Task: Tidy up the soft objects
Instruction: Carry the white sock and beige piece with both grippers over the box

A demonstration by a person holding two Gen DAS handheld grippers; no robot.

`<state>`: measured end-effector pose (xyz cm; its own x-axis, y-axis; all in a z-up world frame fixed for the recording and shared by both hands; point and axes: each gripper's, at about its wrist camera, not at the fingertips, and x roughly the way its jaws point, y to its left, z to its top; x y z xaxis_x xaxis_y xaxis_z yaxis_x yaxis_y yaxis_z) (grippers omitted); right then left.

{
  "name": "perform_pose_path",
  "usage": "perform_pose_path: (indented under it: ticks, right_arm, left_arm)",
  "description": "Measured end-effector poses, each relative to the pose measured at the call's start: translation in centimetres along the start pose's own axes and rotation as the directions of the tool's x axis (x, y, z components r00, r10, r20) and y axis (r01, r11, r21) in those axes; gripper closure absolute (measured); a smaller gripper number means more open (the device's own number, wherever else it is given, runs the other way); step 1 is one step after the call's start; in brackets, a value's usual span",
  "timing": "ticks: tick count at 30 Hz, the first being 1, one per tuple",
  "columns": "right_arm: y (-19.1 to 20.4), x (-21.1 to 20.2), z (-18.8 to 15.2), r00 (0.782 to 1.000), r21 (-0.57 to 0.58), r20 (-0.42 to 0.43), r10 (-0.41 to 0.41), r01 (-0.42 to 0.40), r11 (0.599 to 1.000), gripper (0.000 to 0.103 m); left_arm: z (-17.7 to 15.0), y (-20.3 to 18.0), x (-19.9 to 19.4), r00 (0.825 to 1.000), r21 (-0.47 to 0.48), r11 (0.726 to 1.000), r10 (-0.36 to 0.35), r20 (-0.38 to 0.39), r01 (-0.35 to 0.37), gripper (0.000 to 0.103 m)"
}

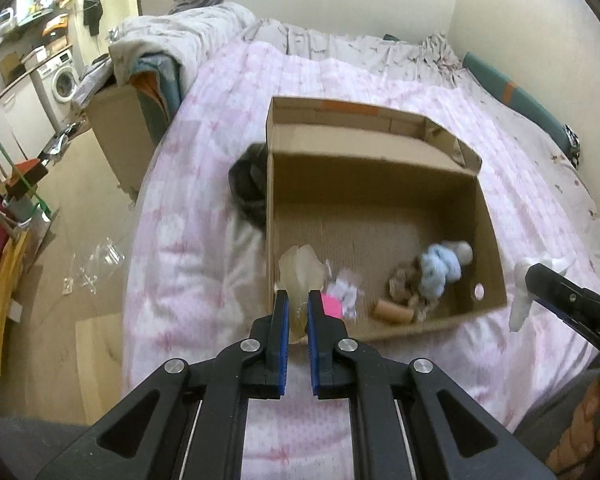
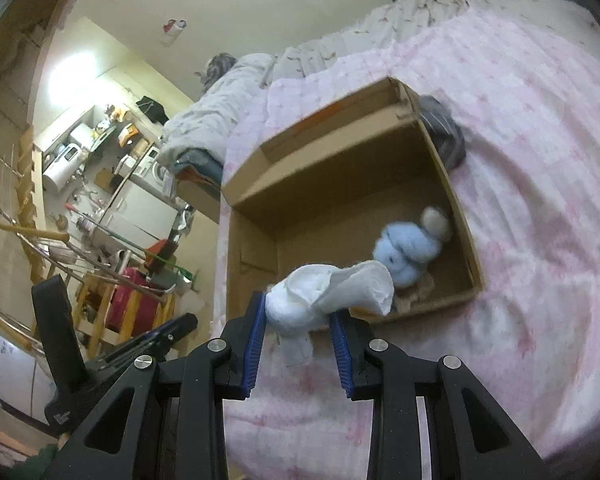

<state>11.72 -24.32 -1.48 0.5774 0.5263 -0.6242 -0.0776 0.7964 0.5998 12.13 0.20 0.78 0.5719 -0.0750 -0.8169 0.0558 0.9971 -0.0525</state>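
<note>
An open cardboard box (image 1: 488, 216) lies on a pink quilted bed (image 1: 204, 152). In it are a light blue plush toy (image 1: 440, 266), a brown fuzzy item (image 1: 404, 282), a cardboard tube (image 1: 394, 312) and a pink-and-white crumpled item (image 1: 340, 296). My left gripper (image 1: 298, 304) is shut on a pale translucent soft piece (image 1: 302, 270) at the box's near left corner. My right gripper (image 2: 298, 312) is shut on a bunched white cloth (image 2: 328, 294), held above the box's near edge (image 2: 432, 304). The blue plush also shows in the right wrist view (image 2: 406, 250).
A dark grey bundle (image 1: 248, 184) lies against the box's left wall, also in the right wrist view (image 2: 444, 128). Grey bedding (image 1: 188, 40) is piled at the bed's head. A second cardboard box (image 1: 116, 128) stands beside the bed. A washing machine (image 1: 62, 80) and cluttered racks stand at left.
</note>
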Motion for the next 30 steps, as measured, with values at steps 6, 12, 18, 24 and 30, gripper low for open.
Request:
perform_pose_path:
  ticks: [6,12,18,24,30]
  right_arm:
    - [-0.5,1.4,2.7,0.996,0.028,0.042,0.072,-0.073,0.997,0.069]
    - [-1.3,4.7,3.7,0.997,0.042,0.020,0.074,-0.075,0.996,0.069]
    - [-1.9,7.1,2.5,0.998,0.031,-0.035,0.043,-0.042,0.999,0.069]
    - [-1.7,8.2,2.2,0.998,-0.013,-0.056,-0.013,0.012,1.000,0.069]
    - [-2.1,8.9,2.0,0.995,-0.013,-0.082,-0.061,0.060,0.998,0.069]
  left_arm:
    - [2.4,-0.6,1.7,1.000,0.003,1.000,-0.014,0.016,0.014,0.095]
    - [3.0,-1.7,4.7,1.000,0.004,1.000,-0.026,-0.009,0.026,0.095]
    - [1.9,-2.2,6.9,1.000,0.013,1.000,-0.013,-0.024,0.013,0.095]
    - [1.7,-2.5,7.5,1.000,0.021,1.000,-0.003,-0.011,0.003,0.094]
    - [1.4,-3.1,7.5,1.000,0.048,0.999,-0.013,-0.002,0.013,0.093]
